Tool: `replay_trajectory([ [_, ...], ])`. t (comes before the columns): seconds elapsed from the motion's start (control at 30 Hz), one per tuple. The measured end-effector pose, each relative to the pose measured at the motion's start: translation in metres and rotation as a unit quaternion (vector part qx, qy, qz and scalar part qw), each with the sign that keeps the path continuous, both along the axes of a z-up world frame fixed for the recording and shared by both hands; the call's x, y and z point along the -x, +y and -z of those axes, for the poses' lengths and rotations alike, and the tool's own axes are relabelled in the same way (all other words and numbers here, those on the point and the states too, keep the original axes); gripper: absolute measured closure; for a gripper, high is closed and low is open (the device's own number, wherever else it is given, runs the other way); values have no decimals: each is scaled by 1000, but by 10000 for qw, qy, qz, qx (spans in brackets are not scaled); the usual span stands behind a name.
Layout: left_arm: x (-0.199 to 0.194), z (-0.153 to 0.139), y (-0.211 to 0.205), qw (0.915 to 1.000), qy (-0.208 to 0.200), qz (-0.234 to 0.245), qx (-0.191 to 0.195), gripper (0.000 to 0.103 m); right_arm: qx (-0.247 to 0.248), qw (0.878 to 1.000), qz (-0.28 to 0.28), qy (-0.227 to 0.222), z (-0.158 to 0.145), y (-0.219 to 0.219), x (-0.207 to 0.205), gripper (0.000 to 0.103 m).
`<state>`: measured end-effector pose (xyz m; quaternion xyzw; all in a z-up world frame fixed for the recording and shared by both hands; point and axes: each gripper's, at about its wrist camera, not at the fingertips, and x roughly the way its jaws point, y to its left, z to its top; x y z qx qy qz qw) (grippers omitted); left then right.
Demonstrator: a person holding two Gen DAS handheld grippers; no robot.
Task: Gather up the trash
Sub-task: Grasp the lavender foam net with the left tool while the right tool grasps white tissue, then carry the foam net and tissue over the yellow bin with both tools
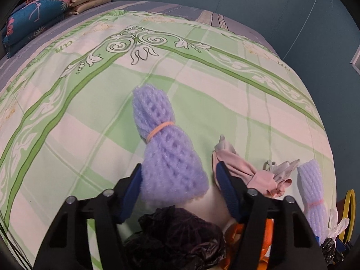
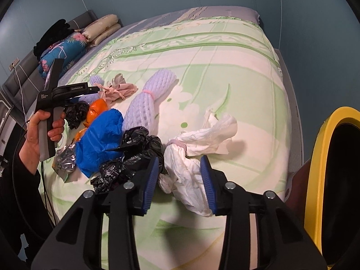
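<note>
A bed covered by a green-and-cream patterned quilt (image 2: 225, 72) is seen filling both views, and a yellow-rimmed bin (image 2: 324, 180) with a dark inside is seen just off its right edge; what the bin already holds cannot be told. Most of the trash is judged to be uncollected, since it lies heaped near the quilt's near edge: a lilac foam fruit net (image 2: 146, 103) tied with a pink band, a crumpled blue plastic bag (image 2: 99, 135), black plastic bags (image 2: 135, 150), a white crumpled tissue bundle (image 2: 191, 157), a pink knotted cloth scrap (image 2: 119, 90), orange peel (image 2: 96, 110) and a piece of foil wrapper (image 2: 65, 159). A second lilac foam net (image 1: 166, 148) is bracketed by the left gripper (image 1: 180, 177); its jaws stand part-spread, with the left pad at the net's edge and the right pad apart from it, so no grip is yet made. The tissue bundle is straddled by the right gripper (image 2: 180, 177), whose jaws are likewise part-spread; whether the pads press the paper cannot be told. Both pickups are judged to be under way, with nearly everything left.
</note>
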<state>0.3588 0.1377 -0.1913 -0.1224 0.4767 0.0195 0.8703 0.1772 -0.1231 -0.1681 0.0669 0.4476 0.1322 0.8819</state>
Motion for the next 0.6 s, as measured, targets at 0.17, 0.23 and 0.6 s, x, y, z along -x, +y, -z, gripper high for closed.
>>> replay_trajectory([
  [0.17,-4,7,-5,9999,107,70,-5,64,13,9999,41,97,5,-2,-3,76],
  [0.23,-4,6,-5,9999,108,78,30,69,31,9999,31,125,6,-1,-4,76],
  [0.6,7,-7,1,9995,-80,149,255,81,169,9998,44,37,6,1,-2,88],
])
